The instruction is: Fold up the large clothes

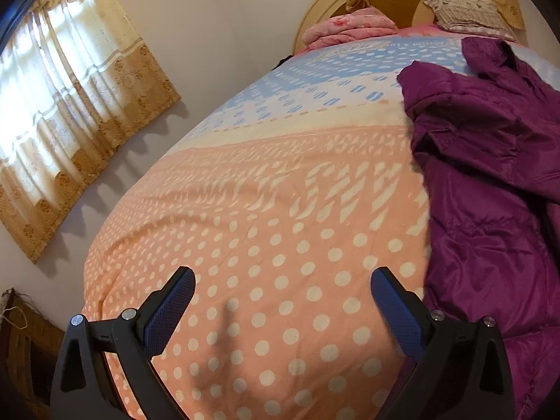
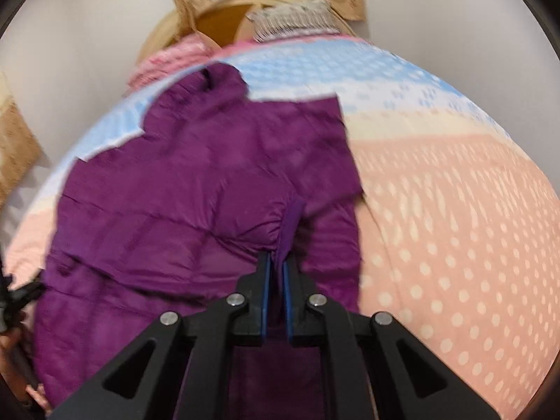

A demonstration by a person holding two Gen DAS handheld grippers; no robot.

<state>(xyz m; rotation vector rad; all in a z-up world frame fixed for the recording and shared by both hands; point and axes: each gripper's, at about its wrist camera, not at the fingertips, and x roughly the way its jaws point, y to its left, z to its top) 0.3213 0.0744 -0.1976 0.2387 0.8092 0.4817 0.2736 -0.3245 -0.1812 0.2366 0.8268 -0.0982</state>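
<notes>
Purple puffy jacket (image 2: 196,189) lies spread on bed with pink dotted cover (image 2: 455,245), far end near pillows. Right gripper (image 2: 276,262) clenched, pinching fold of jacket, likely to lift it over. Left gripper (image 1: 281,292) released wide, empty, waiting above cover.

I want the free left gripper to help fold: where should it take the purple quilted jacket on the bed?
Probably the purple quilted jacket's near side edge, where it meets the dotted bedcover. The open left gripper can slide in from the bare cover; the right gripper already pinches a fold.
</notes>
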